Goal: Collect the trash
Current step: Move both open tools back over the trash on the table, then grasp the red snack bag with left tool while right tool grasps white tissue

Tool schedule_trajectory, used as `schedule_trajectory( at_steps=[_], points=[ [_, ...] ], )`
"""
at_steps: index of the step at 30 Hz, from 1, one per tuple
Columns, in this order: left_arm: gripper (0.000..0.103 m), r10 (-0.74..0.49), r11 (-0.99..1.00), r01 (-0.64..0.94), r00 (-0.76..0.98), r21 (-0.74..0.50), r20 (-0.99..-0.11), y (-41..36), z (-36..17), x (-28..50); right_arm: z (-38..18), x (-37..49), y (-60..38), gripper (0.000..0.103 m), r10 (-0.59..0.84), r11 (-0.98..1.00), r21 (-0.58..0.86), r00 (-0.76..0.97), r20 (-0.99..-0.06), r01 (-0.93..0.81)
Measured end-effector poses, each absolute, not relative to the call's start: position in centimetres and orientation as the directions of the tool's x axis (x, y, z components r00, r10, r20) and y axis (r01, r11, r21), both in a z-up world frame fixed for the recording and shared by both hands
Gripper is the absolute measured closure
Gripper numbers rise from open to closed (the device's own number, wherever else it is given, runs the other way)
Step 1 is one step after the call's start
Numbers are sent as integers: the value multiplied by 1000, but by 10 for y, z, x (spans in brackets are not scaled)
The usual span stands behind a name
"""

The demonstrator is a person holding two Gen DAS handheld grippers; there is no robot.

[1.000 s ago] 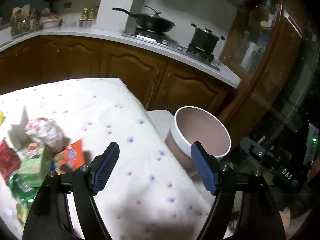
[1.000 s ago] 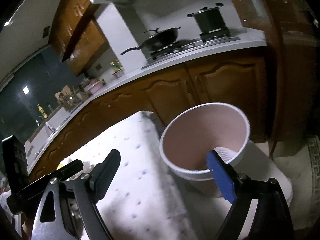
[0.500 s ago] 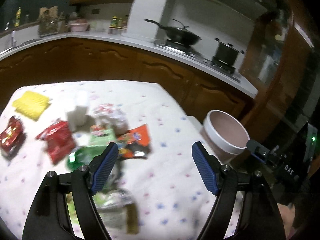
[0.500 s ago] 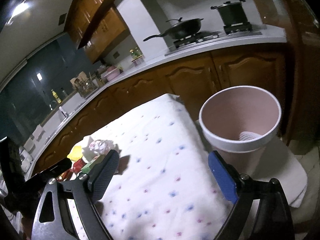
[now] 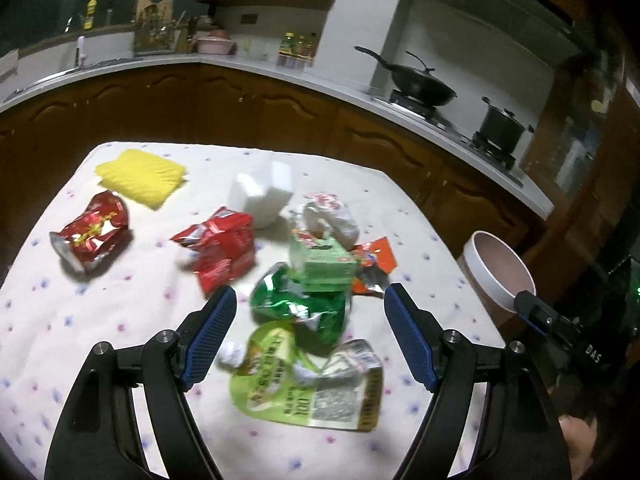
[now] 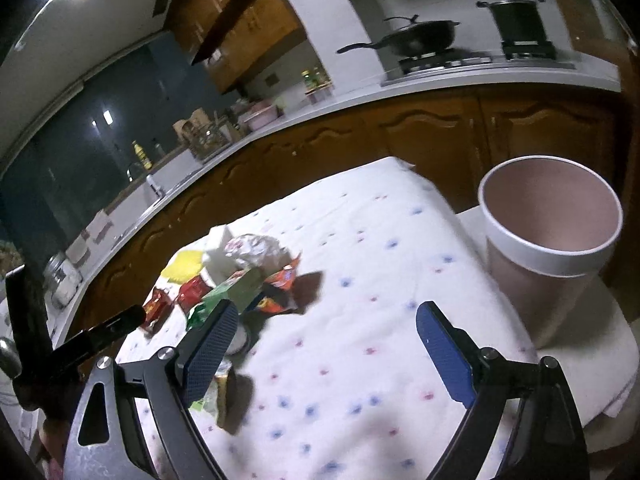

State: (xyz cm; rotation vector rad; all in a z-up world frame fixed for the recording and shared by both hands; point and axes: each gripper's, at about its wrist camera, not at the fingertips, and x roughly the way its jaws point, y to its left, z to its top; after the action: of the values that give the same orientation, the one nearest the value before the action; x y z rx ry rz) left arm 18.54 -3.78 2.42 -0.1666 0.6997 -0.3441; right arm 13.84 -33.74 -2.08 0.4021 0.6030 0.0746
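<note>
Several pieces of trash lie on the dotted white tablecloth (image 5: 120,320). A green crumpled wrapper (image 5: 304,308) and a light green pouch (image 5: 296,384) lie between the fingers of my open, empty left gripper (image 5: 310,334). A green box (image 5: 324,260), an orange wrapper (image 5: 372,264), red wrappers (image 5: 224,244) and a crumpled white wrapper (image 5: 328,216) lie beyond. The pink trash bin (image 6: 548,240) stands off the table's right edge, also in the left wrist view (image 5: 500,276). My right gripper (image 6: 340,344) is open and empty above the cloth, left of the bin. The trash pile (image 6: 248,280) lies to its left.
A yellow sponge (image 5: 140,176) and a white block (image 5: 264,192) lie at the table's far side. Wooden cabinets and a white counter (image 5: 280,68) with a wok (image 5: 420,84) and a pot (image 5: 500,124) run behind. A white stool (image 6: 600,360) holds the bin.
My left gripper has swung left from the bin to over the trash pile. My right gripper has pulled back from over the bin; the bin now stands to its right.
</note>
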Motion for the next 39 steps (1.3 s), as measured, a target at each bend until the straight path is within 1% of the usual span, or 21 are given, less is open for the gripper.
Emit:
schedule_trajectory(
  at_steps=[10, 23, 27, 33, 39],
  points=[
    [25, -332, 940, 205, 730, -273, -597, -9, 26, 191, -15, 153, -304, 11, 227, 930, 367, 811, -540, -15],
    [24, -293, 949, 136, 710, -283, -640, 12, 14, 229, -11, 200, -273, 11, 281, 938, 332, 783, -555, -101],
    [24, -286, 952, 121, 688, -283, -667, 14, 7, 249, -11, 221, -264, 11, 300, 939, 317, 775, -557, -136],
    [24, -285, 954, 113, 639, -279, -714, 8, -11, 285, -20, 264, -257, 11, 343, 927, 335, 735, -584, -166],
    [24, -291, 951, 109, 624, -288, -725, 7, -24, 308, -35, 302, -252, 12, 379, 917, 356, 679, -629, -182]
  ],
)
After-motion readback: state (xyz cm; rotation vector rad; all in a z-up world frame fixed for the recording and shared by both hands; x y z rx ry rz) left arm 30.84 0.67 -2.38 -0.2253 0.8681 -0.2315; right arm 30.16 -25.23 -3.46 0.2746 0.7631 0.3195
